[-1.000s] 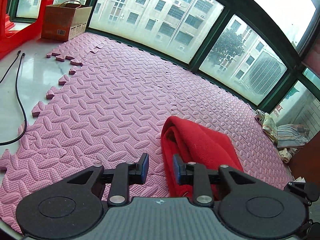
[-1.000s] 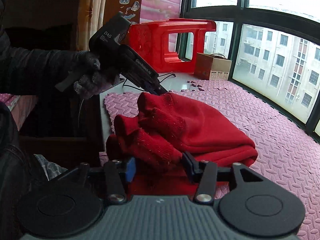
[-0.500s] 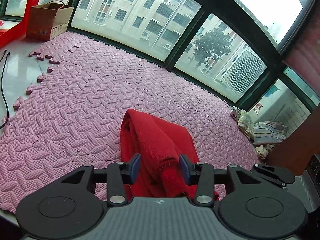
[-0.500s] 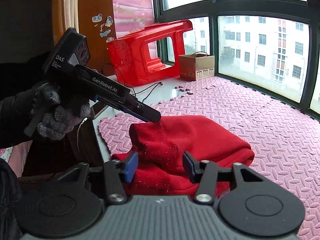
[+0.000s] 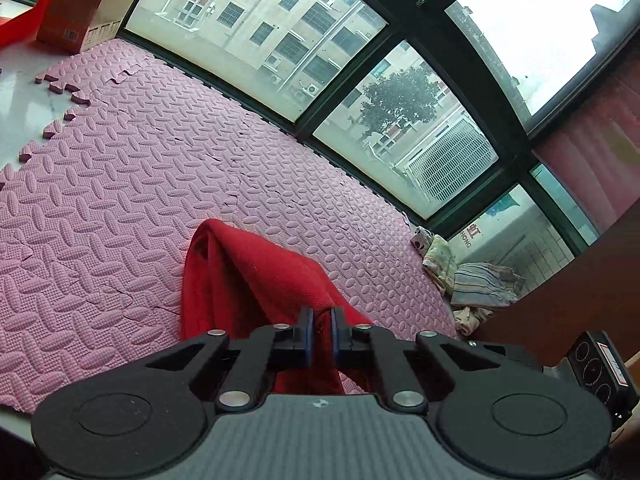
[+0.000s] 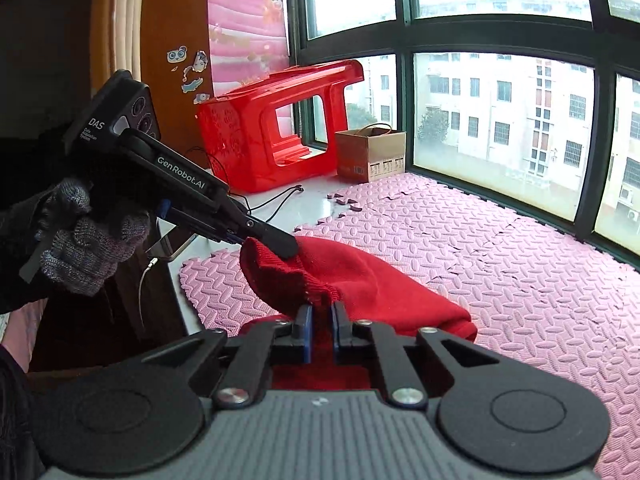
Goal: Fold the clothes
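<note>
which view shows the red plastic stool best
The right wrist view: the red plastic stool lies tipped on its side on the sill by the window, whole and unblocked, beside the cardboard box. The left wrist view catches only a red sliver of it at the top left edge, behind the same box.

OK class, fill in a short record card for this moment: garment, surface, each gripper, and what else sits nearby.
garment: red knitted sweater, bunched, its near edge lifted off the mat
surface: pink foam mat by the window
left gripper: jaws have just been closing, shut on the sweater's edge
right gripper: jaws have just been closing, shut on the ribbed hem
nearby: red plastic stool, cardboard box, pile of clothes
</note>
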Motion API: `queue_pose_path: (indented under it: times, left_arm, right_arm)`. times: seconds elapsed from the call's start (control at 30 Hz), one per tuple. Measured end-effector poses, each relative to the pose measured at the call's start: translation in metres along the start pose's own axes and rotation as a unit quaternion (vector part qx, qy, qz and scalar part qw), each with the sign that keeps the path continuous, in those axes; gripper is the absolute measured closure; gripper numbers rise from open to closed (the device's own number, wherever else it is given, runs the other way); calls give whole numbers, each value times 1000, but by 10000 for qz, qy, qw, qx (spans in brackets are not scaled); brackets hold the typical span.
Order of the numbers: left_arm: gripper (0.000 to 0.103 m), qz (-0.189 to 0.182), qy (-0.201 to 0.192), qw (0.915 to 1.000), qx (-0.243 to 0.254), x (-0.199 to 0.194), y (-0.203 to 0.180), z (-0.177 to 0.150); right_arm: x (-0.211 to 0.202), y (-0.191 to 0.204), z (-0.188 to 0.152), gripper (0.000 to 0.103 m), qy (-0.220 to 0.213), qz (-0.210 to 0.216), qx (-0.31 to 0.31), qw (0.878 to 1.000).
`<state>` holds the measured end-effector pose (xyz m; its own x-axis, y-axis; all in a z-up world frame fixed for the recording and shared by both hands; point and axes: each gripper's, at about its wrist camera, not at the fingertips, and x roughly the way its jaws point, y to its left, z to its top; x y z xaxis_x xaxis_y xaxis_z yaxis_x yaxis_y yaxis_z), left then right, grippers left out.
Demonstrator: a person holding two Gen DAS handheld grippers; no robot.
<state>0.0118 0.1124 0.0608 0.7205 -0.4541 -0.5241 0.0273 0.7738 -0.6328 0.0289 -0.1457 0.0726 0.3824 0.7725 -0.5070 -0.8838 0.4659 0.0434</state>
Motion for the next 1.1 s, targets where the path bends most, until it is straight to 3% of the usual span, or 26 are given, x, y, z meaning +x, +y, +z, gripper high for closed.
queue_pose_path:
  times: [0.13, 0.2, 0.33, 0.43, 0.47, 0.57, 0.77, 0.83, 0.9, 1.1]
  left_arm:
    - [101, -83, 329, 9994, 113, 4, 0, -22]
    - [101, 56, 513, 9985, 166, 11, 4, -34]
    - [102, 65, 674, 9975, 184, 13, 8, -44]
    - [102, -10, 546, 9978, 363, 4, 1, -40]
    - [102, -15, 480, 9979, 425, 1, -3, -37]
    - [100, -14, 277, 9983, 505, -3, -9, -26]
    - [98, 62, 0, 9979, 640, 0, -17, -5]
    - [95, 50, -3, 9978, 656, 6, -19, 1]
    - [95, 41, 0, 9977, 674, 12, -20, 5]
    - [95, -134, 263, 9976, 624, 53, -27, 5]
  right_arm:
    - [-3, 8, -15, 102, 281, 245, -17, 9993]
    - [-1, 11, -24, 101, 451, 357, -25, 9983]
    - [-4, 5, -18, 98, 256, 212, 113, 9994]
    - [-4, -3, -8, 84, 68, 238, 206, 9995]
    - [0, -4, -6, 72, 52, 290, 208, 9993]
    - [17, 4, -7, 69, 142, 360, 18, 9992]
    - [42, 17, -18, 71, 527, 279, -200, 9980]
    - [44, 18, -20, 89, 568, 211, -175, 9980]
    - [40, 13, -19, 94, 518, 216, 5, 9984]
    - [34, 16, -25, 96, 564, 277, 41, 9980]
